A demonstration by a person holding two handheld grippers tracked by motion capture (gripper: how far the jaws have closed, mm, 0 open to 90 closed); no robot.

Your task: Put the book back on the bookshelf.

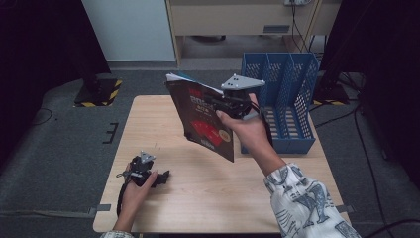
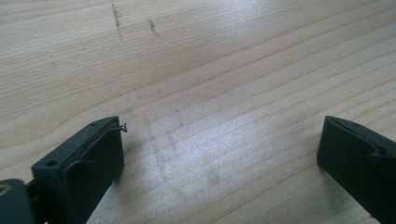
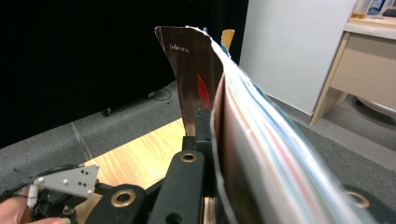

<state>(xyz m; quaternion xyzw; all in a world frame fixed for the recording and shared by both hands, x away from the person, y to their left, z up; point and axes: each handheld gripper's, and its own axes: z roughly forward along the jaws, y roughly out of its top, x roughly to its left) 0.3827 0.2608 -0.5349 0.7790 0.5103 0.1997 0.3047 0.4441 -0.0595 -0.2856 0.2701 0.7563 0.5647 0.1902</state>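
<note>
A thick magazine [image 1: 205, 126] with a dark cover and red graphics hangs tilted above the middle of the wooden table [image 1: 163, 114]. My right gripper [image 1: 221, 102] is shut on its upper right edge, with the grey plate on top. In the right gripper view the magazine [image 3: 252, 144] bends away between the black jaws of that gripper [image 3: 212, 140], pages fanned. My left gripper [image 1: 159, 177] lies on the table near the front left corner, held by a hand. Its jaws stand wide apart over bare wood in the left gripper view [image 2: 219, 154], with nothing between them.
A blue plastic file rack [image 1: 285, 94] with several upright slots stands at the table's right back corner, just behind the right hand. A cabinet [image 1: 237, 20] and a white panel [image 1: 129, 29] stand beyond the table. Dark curtains hang on both sides.
</note>
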